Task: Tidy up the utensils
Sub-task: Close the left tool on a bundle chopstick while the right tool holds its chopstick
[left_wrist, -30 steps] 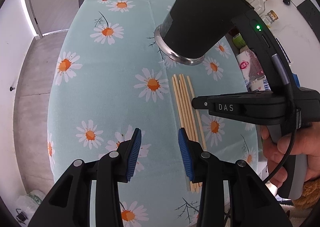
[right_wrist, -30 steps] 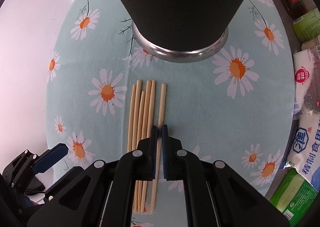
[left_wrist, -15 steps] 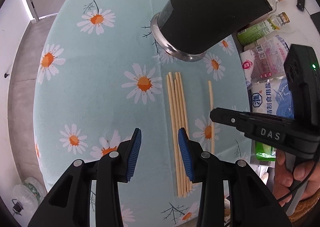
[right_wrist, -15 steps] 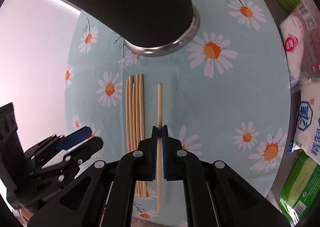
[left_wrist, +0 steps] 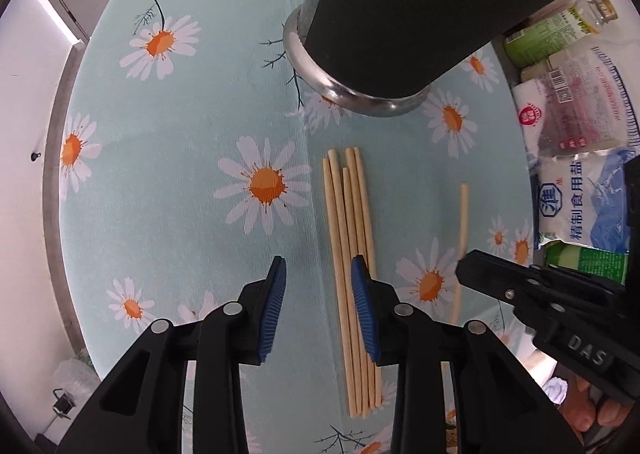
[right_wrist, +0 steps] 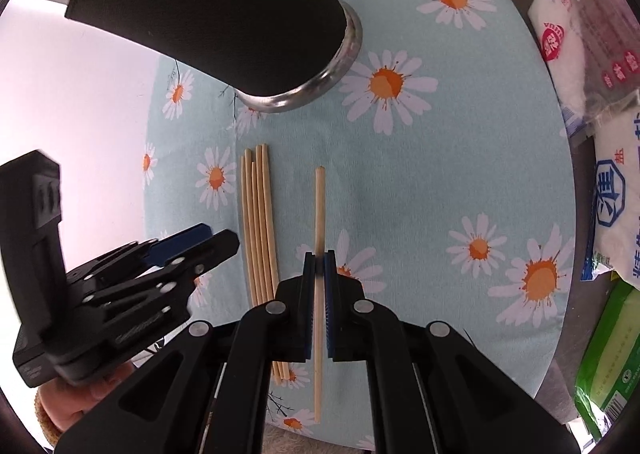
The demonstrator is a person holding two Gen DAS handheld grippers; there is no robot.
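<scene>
Several pale wooden chopsticks (left_wrist: 347, 238) (right_wrist: 258, 221) lie side by side on the daisy tablecloth (left_wrist: 192, 157), below a tall black holder with a metal base ring (left_wrist: 360, 93) (right_wrist: 296, 93). My left gripper (left_wrist: 318, 282) hovers over the bundle's left edge; its jaws are closing with nothing pressed between the blue pads, and one stick runs just inside the right pad. My right gripper (right_wrist: 319, 266) is shut on a single chopstick (right_wrist: 319, 205), held apart to the right of the bundle. That stick (left_wrist: 463, 213) and the right gripper (left_wrist: 464, 266) also show in the left wrist view.
Salt and sugar bags (left_wrist: 576, 197) (right_wrist: 616, 205), a green packet (right_wrist: 608, 366) and bottles (left_wrist: 560, 29) crowd the table's right edge. A hand (left_wrist: 584, 414) holds the right gripper's handle. The cloth's left edge drops off beside a white wall (left_wrist: 24, 173).
My right gripper has carried the single chopstick to the right, away from the bundle. My left gripper has come closer over the bundle, and its jaws have narrowed slightly.
</scene>
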